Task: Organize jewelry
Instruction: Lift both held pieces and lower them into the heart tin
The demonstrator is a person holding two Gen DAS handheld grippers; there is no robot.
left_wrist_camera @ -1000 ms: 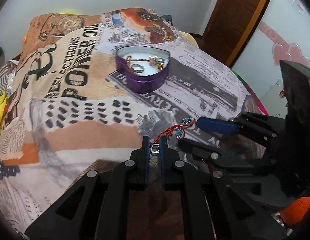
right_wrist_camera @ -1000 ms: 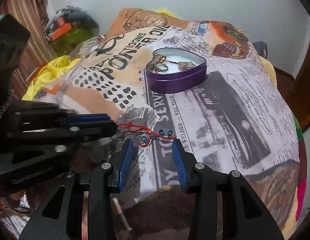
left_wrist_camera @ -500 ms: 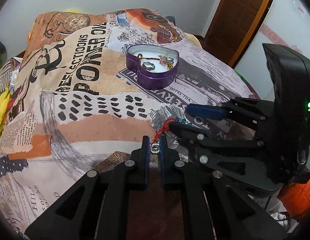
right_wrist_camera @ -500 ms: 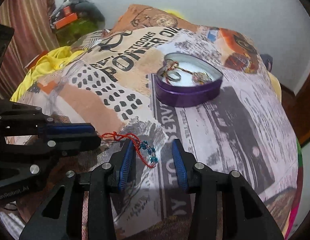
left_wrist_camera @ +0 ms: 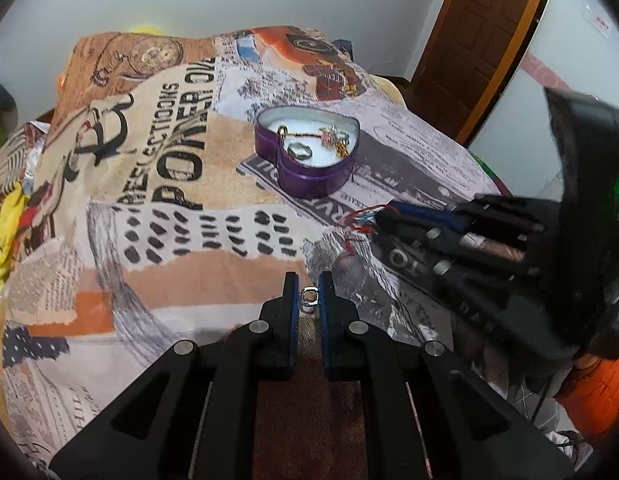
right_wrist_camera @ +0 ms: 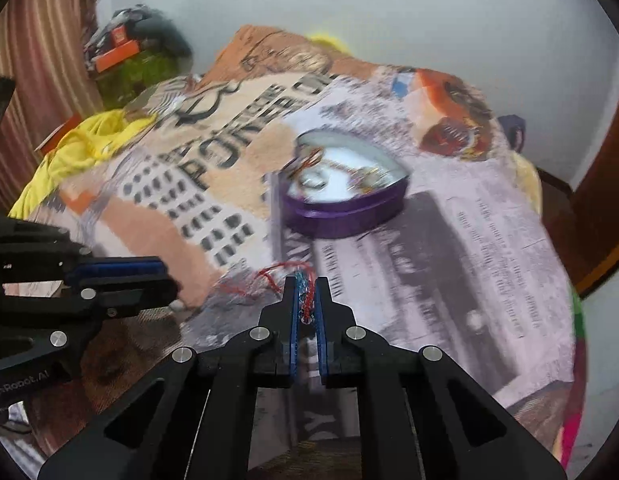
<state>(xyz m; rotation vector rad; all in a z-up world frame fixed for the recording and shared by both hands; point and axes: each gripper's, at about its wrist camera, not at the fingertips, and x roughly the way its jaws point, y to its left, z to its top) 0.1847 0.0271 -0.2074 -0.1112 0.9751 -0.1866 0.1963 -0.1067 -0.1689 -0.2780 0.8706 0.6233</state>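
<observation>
Right gripper (right_wrist_camera: 305,300) clenches the red beaded bracelet (right_wrist_camera: 303,300), left gripper (left_wrist_camera: 308,296) pinches a silver ring (left_wrist_camera: 309,296); risk: trailing thread (right_wrist_camera: 269,276) snags short of the purple heart-shaped tin (right_wrist_camera: 345,216).

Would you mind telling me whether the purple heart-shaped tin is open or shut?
Open. The purple heart-shaped tin has no lid on it, and its pale inside shows, with a ring and a chain in it.
</observation>
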